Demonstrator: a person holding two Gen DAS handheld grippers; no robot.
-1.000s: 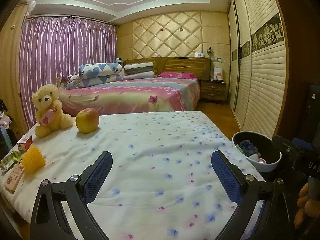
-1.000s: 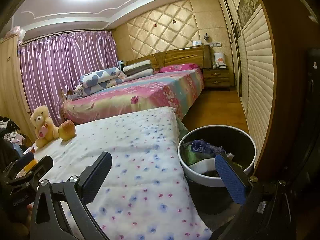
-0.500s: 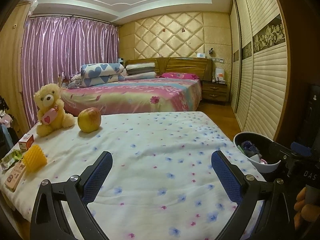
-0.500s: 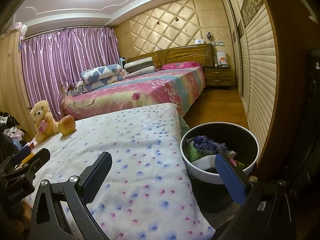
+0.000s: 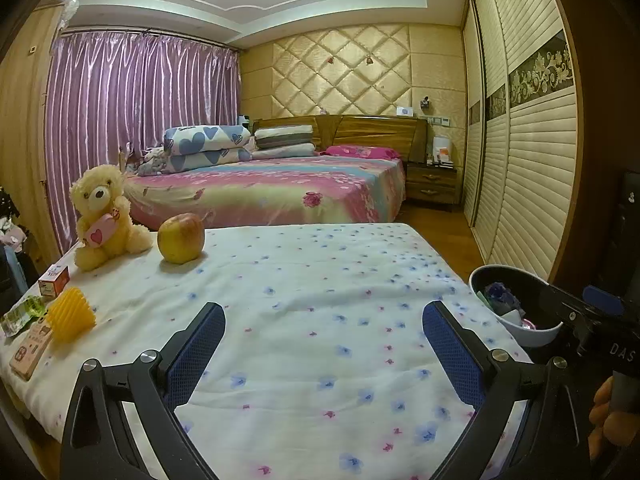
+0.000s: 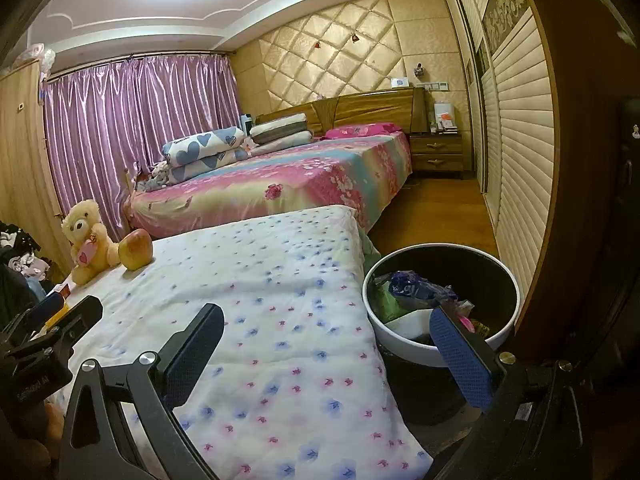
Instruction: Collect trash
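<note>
A white-rimmed black bin (image 6: 442,304) stands on the floor right of the flowered cloth-covered table (image 6: 256,304), holding wrappers and a white piece. In the left wrist view the bin (image 5: 516,308) shows at the right edge. My left gripper (image 5: 324,340) hovers open above the cloth, empty. My right gripper (image 6: 328,344) is open too, its right finger over the bin's rim, nothing held. At the table's left edge lie a yellow ridged object (image 5: 71,320), a pink box (image 5: 32,348), a small red-white carton (image 5: 54,280) and a clear wrapper (image 5: 22,314).
A teddy bear (image 5: 104,216) and an apple (image 5: 181,238) sit at the table's far left. Beyond is a bed (image 5: 272,192) with pillows, a nightstand (image 5: 432,184), purple curtains, and a slatted wardrobe (image 5: 520,160) on the right. A hand (image 5: 612,412) holds the right gripper.
Both views have drifted slightly; the left gripper has lowered or pulled back a little, and the right gripper has shifted slightly toward the bin. Both stayed open and empty.
</note>
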